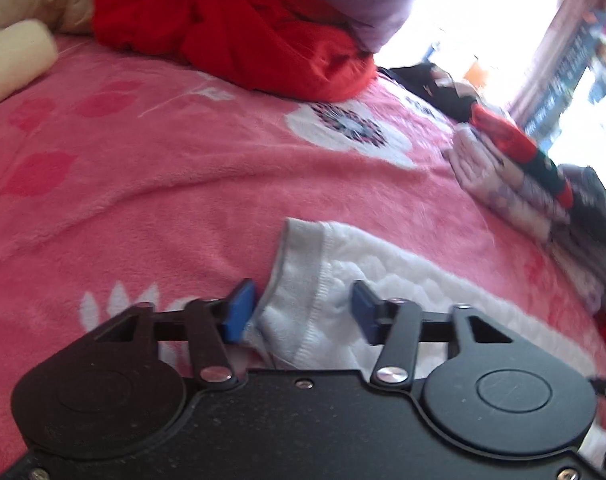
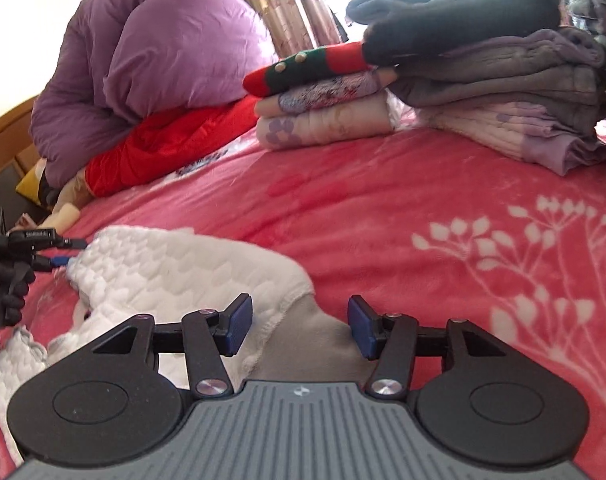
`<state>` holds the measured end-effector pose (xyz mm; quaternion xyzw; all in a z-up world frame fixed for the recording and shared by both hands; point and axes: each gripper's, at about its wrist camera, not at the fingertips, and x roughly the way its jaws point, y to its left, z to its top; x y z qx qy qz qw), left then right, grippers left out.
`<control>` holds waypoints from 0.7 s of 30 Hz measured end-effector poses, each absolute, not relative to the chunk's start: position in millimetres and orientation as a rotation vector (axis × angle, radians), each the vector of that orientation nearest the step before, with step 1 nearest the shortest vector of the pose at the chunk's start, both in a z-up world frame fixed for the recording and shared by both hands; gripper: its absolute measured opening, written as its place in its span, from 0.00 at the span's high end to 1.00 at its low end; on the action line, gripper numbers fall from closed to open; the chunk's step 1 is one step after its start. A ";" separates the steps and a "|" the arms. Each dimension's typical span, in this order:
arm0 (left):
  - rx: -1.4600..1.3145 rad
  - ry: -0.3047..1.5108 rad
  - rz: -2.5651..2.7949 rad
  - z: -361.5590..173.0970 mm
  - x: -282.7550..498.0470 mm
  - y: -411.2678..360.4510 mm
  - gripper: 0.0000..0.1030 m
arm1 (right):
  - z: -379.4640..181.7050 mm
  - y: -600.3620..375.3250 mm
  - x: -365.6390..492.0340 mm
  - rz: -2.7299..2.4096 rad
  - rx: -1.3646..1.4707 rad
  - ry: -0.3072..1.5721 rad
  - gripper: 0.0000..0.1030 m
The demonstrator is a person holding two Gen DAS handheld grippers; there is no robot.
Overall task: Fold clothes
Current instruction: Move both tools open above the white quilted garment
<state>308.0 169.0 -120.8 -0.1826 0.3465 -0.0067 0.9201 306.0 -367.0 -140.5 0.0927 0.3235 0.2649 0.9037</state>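
A white quilted garment (image 2: 175, 264) with a grey ribbed cuff (image 2: 323, 336) lies crumpled on the pink flowered blanket (image 1: 183, 184). My left gripper (image 1: 302, 314) straddles one end of the white garment (image 1: 303, 312). Its blue pads stand apart; the left one touches the ribbed hem and the cloth does not look squeezed. The right wrist view shows the left gripper (image 2: 69, 254) at the garment's far left end, held by a gloved hand (image 2: 15, 288). My right gripper (image 2: 299, 326) straddles the grey cuff, pads apart and not pressing on it.
Folded clothes are stacked (image 2: 483, 80) at the back right of the bed, also at the right edge (image 1: 523, 184) in the left wrist view. A red garment (image 1: 239, 40), a purple padded jacket (image 2: 151, 64) and a cream pillow (image 1: 15, 56) lie along the far side.
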 end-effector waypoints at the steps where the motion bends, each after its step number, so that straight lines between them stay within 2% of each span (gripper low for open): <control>1: -0.333 0.710 -0.021 -120.1 308.2 163.2 0.85 | -141.7 -363.9 307.7 0.562 0.184 0.683 0.72; 2: -0.316 0.691 -0.015 -117.3 307.1 160.2 0.89 | -142.1 -360.6 307.9 0.575 0.173 0.689 0.85; 3: -0.314 0.642 0.004 -110.5 303.5 159.4 0.92 | -139.4 -354.9 304.7 0.567 0.134 0.669 0.86; 6: -0.301 0.539 0.022 -93.5 299.8 157.6 0.90 | -123.3 -340.5 292.9 0.462 0.002 0.541 0.87; 8: -0.264 0.603 0.044 -104.5 311.3 153.7 0.81 | -115.3 -333.8 288.0 0.406 -0.051 0.478 0.86; 9: -0.229 0.654 0.073 -112.3 317.0 150.4 0.75 | -122.6 -326.9 292.2 0.389 -0.107 0.523 0.85; 10: -0.207 0.674 0.099 -115.8 319.2 148.5 0.60 | -131.5 -321.7 295.8 0.382 -0.150 0.568 0.84; 13: -0.211 0.660 0.141 -111.4 318.0 151.7 0.52 | -136.9 -319.5 297.7 0.322 -0.197 0.592 0.66; 14: -0.219 0.642 0.154 -107.7 315.1 154.7 0.52 | -133.1 -322.8 297.1 0.302 -0.186 0.584 0.54; 15: -0.224 0.618 0.170 -103.8 310.8 157.9 0.52 | -129.5 -326.9 295.3 0.284 -0.178 0.573 0.49; 17: -0.241 0.570 0.157 -95.5 304.0 159.6 0.52 | -118.5 -328.6 285.7 0.250 -0.193 0.532 0.49; 20: -0.274 0.528 0.063 -88.8 300.4 153.7 0.53 | -99.0 -325.7 261.5 0.340 -0.119 0.478 0.73; 21: -0.276 0.525 0.010 -89.1 300.6 148.2 0.53 | -95.1 -321.8 251.2 0.407 -0.068 0.480 0.77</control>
